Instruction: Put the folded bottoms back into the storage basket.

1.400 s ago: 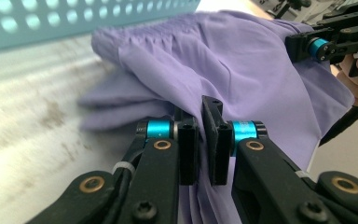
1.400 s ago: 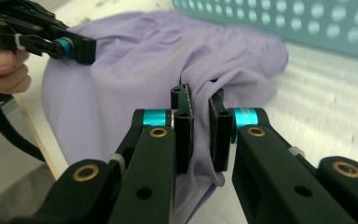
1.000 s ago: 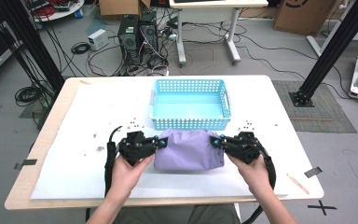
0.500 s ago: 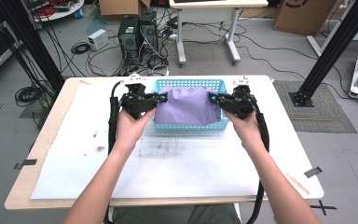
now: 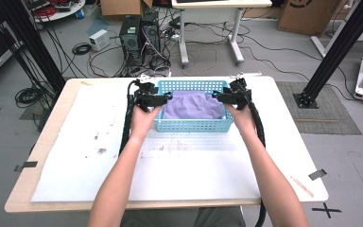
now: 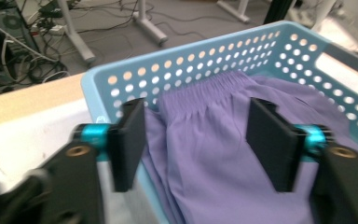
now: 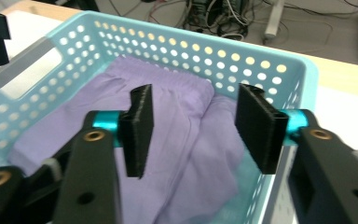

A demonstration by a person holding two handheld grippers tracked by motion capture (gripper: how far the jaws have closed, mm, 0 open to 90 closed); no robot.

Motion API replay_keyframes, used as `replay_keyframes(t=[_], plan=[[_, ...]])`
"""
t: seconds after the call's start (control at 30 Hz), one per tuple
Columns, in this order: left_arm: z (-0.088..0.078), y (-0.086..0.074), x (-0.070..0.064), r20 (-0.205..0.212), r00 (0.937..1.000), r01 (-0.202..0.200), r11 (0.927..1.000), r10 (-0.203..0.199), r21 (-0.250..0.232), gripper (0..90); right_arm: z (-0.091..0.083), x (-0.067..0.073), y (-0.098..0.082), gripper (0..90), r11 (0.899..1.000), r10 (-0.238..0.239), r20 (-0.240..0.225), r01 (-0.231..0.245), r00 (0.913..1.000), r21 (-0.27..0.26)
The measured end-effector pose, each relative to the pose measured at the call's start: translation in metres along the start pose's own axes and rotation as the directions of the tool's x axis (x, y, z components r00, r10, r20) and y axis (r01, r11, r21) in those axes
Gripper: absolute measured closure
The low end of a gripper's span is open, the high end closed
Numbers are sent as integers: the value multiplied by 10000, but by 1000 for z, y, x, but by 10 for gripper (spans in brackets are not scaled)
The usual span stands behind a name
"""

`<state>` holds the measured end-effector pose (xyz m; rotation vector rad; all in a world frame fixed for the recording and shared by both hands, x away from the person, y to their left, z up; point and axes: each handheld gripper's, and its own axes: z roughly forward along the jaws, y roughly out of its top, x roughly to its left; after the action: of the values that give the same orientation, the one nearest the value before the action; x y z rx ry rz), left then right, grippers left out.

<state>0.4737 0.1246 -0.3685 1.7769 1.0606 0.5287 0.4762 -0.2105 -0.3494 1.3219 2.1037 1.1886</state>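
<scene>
- Folded lilac cloth garment with a gathered elastic waistband [image 5: 192,106]: now lying inside the light-blue perforated plastic basket [image 5: 194,125], no longer on the white sheet near the table's front edge as a second ago, nor carried above the basket as half a second ago.
- Waistband toward the basket's far wall in both gripper views; folds slumped and somewhat rumpled, right end bunched against the basket's right wall [image 7: 289,88].
- Left gripper [image 6: 198,137]: jaws spread wide, cloth lying loose between and below them, nothing clamped; left jaw outside the basket's near corner [image 6: 93,88], right jaw over the cloth.
- Right gripper [image 7: 193,128]: jaws likewise parted, not touching the cloth in that view, hovering just above the garment's right end.
- In the high view, left gripper [image 5: 152,98] at the basket's left end and right gripper [image 5: 231,97] at its right end, both hands level with the rim.
- Meaning, as a judgement: transfer into the basket done and the release just made; what remains looks like lifting both grippers clear without snagging a fold.
- Basket contents: the lilac garment alone, covering most of the floor, a strip of bare blue wall showing around it.
- Basket standing on the white paper-like sheet [image 5: 99,156] at the far middle of the pale wooden table [image 5: 23,189].
</scene>
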Motion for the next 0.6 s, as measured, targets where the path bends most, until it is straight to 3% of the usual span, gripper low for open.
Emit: replay_keyframes(t=[0.17, 0.23, 0.3, 0.4, 0.47, 0.6], plan=[[-33, -8, -8, 230, 9977, -626, 9955, 644, -708, 362, -29, 3, -13, 400, 9976, -427, 67, 430, 9991, -539], [-51, -14, -13, 380, 9950, -883, 9904, 928, -1062, 361, -40, 4, -17, 375, 9964, -701, 196, 710, 9973, -463], [-67, -19, -16, 476, 9919, -1106, 9852, 1177, -1308, 353, -53, 6, -26, 376, 9905, -891, 276, 915, 9956, -1027], [-91, -28, -19, 511, 9868, -1424, 9741, 1535, -1755, 347, -70, 6, -39, 366, 9872, -957, 142, 967, 9953, -1270], [-105, -37, -19, 622, 9845, -1485, 9675, 1642, -2048, 347, -80, 7, -49, 358, 9831, -1045, 100, 1048, 9945, -1500], [-128, -56, -19, 671, 9814, -1618, 9633, 1797, -2141, 338, -95, 7, -69, 331, 9783, -1073, -136, 1031, 9941, -1796]])
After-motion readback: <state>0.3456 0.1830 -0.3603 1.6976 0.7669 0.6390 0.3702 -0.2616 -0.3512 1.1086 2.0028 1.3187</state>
